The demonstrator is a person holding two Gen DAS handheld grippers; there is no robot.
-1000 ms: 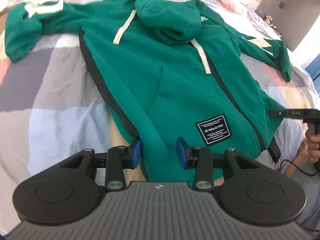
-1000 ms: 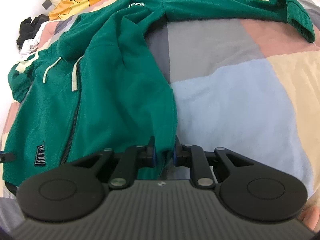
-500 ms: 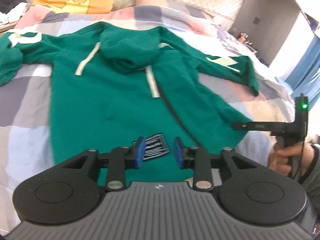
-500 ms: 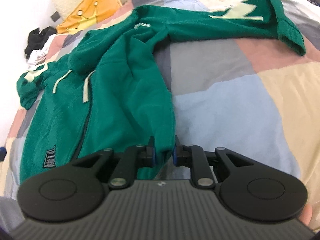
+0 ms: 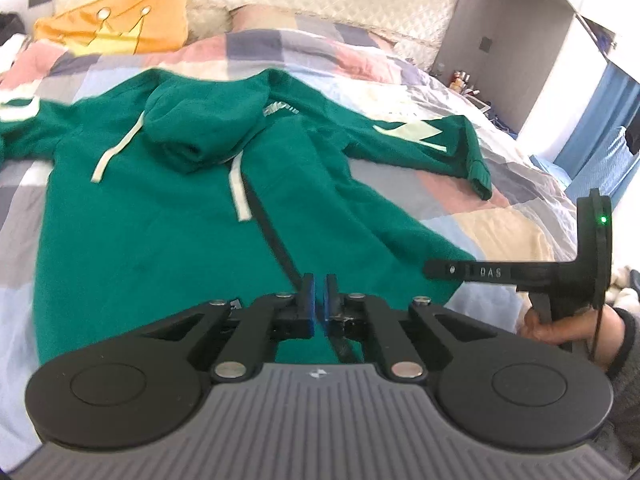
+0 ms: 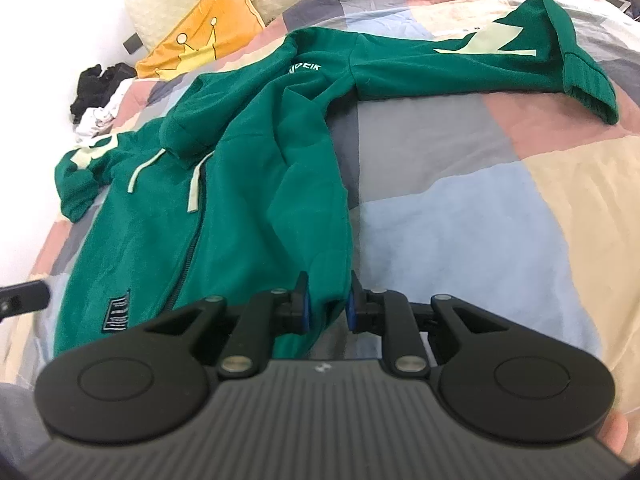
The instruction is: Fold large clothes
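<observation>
Green zip hoodie (image 5: 160,240) spread front-up on a bed (image 6: 460,220) under a patchwork quilt of grey, pink, pale blue and cream squares. Hood (image 5: 208,128) flopped forward over the chest, two pale drawstrings (image 5: 240,192) trailing down beside the dark zip. One sleeve (image 6: 460,68) stretched out sideways across the quilt, a pale graphic near its ribbed cuff; the other sleeve (image 6: 84,176) bunched at the far side, also bearing a pale mark.

Left gripper (image 5: 319,300) low over the hem edge, right at the bottom of the zip line. Blue-padded fingers (image 5: 307,300) pressed together, only a hairline slit between the pads; whether any cloth is caught in that slit cannot be told, since green fabric and the dark zip strip merely show behind and below them.

Right gripper (image 6: 325,308) at the hoodie's side edge near the hem corner. Fingers (image 6: 352,308) narrowly parted with a fold of green fabric standing between the pads, pinching that fold, the quilt showing just beside the outer finger. Small dark label (image 6: 119,314) on the lower front, off to the side of these fingers.

Orange cushion (image 5: 116,28) with a crown drawing against a quilted cream headboard. Heap of dark and white clothes (image 6: 100,96) at the bed's far edge.
</observation>
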